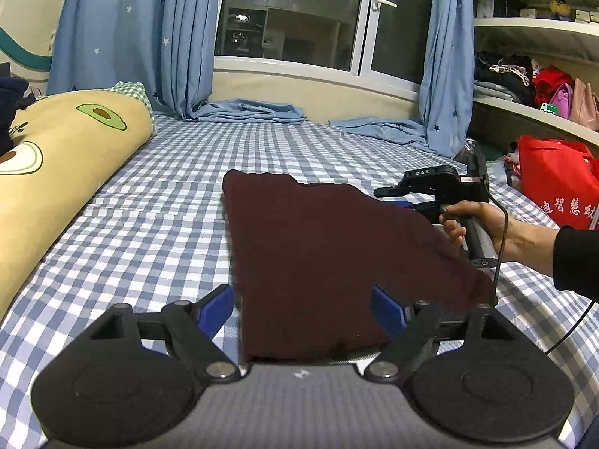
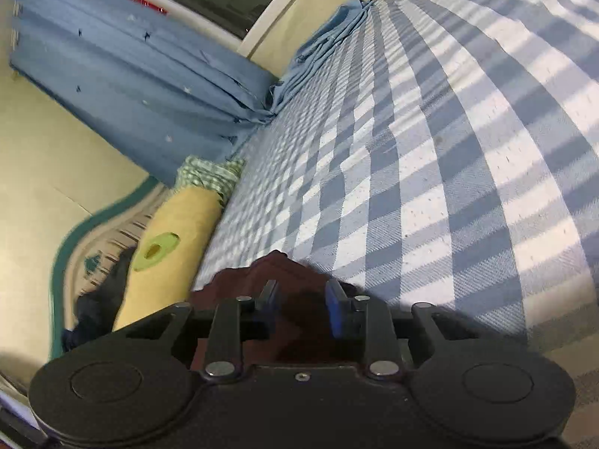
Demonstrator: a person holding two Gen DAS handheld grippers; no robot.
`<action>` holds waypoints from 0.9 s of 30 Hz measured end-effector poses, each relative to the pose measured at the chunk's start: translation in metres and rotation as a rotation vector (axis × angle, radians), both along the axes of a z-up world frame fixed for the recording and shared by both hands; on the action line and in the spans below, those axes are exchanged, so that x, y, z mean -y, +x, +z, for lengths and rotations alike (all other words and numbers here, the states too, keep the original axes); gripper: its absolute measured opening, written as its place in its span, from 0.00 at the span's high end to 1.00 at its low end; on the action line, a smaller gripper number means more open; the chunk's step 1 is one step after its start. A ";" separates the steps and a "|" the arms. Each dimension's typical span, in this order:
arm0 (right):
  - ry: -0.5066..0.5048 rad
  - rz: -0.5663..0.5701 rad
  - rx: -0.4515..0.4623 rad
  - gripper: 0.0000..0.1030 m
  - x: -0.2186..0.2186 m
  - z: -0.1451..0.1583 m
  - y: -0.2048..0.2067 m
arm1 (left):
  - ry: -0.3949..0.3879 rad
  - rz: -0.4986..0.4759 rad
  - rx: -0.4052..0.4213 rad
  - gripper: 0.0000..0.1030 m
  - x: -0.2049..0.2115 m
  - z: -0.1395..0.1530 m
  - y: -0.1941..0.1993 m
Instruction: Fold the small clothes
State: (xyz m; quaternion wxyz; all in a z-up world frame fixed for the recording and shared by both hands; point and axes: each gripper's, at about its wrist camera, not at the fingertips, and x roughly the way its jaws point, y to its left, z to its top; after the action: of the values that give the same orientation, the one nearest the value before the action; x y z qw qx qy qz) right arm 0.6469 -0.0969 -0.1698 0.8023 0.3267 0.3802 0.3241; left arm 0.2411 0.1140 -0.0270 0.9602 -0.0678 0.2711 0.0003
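Maroon cloth (image 1: 322,258) lies on the checkered bedsheet (image 1: 149,224), right of the avocado pillow (image 1: 56,172). My left gripper (image 1: 303,312) is spread wide around its near edge. My right gripper (image 2: 301,308) is partly apart over the cloth's far-right edge, not clamped.

A bed (image 1: 157,202) under a blue-and-white checked sheet filled both views. Along its left edge lay a long yellow pillow (image 1: 56,172) printed with avocados, a green checked end poking out by the wall. Blue star curtains (image 1: 123,33) hung either side of a dark window (image 1: 295,11), their hems pooled on the sheet. On the right, white shelves (image 1: 531,26) carried clothes and pink bags, and a red bag (image 1: 554,183) sat beside the bed.
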 end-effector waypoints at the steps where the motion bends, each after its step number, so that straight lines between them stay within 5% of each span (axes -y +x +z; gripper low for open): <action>1: -0.008 0.006 0.006 0.71 0.001 0.001 -0.001 | 0.002 0.002 0.001 0.18 0.001 0.001 -0.001; 5: -0.013 -0.007 0.063 0.51 0.009 0.029 -0.021 | -0.011 0.006 0.016 0.18 0.003 0.006 -0.008; 9: 0.097 0.131 0.102 0.46 0.005 0.048 -0.057 | -0.023 0.004 0.034 0.18 0.009 0.012 -0.018; 12: 0.064 0.135 0.080 0.44 -0.003 0.037 -0.066 | -0.034 0.006 0.034 0.18 0.013 0.017 -0.026; 16: 0.042 0.037 -0.033 1.00 0.010 -0.005 -0.055 | 0.000 0.011 0.045 0.18 0.017 0.031 -0.044; 17: 0.055 0.014 -0.050 0.99 0.015 -0.009 -0.055 | 0.007 0.015 0.049 0.18 0.017 0.034 -0.049; 19: 0.061 0.002 -0.014 0.74 0.021 -0.001 -0.068 | 0.016 0.032 0.059 0.16 0.017 0.040 -0.058; 20: 0.075 0.019 0.023 0.53 0.024 0.007 -0.083 | 0.014 0.040 0.063 0.16 0.017 0.042 -0.062; 27: 0.170 0.188 0.084 0.46 0.027 0.032 -0.167 | -0.009 0.034 0.067 0.16 0.030 0.046 -0.071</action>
State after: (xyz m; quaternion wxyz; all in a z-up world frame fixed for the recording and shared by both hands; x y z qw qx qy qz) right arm 0.4795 -0.1244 -0.1380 0.7530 0.3426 0.3465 0.4422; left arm 0.1697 0.0844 0.0186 0.9683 -0.0766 0.2374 0.0131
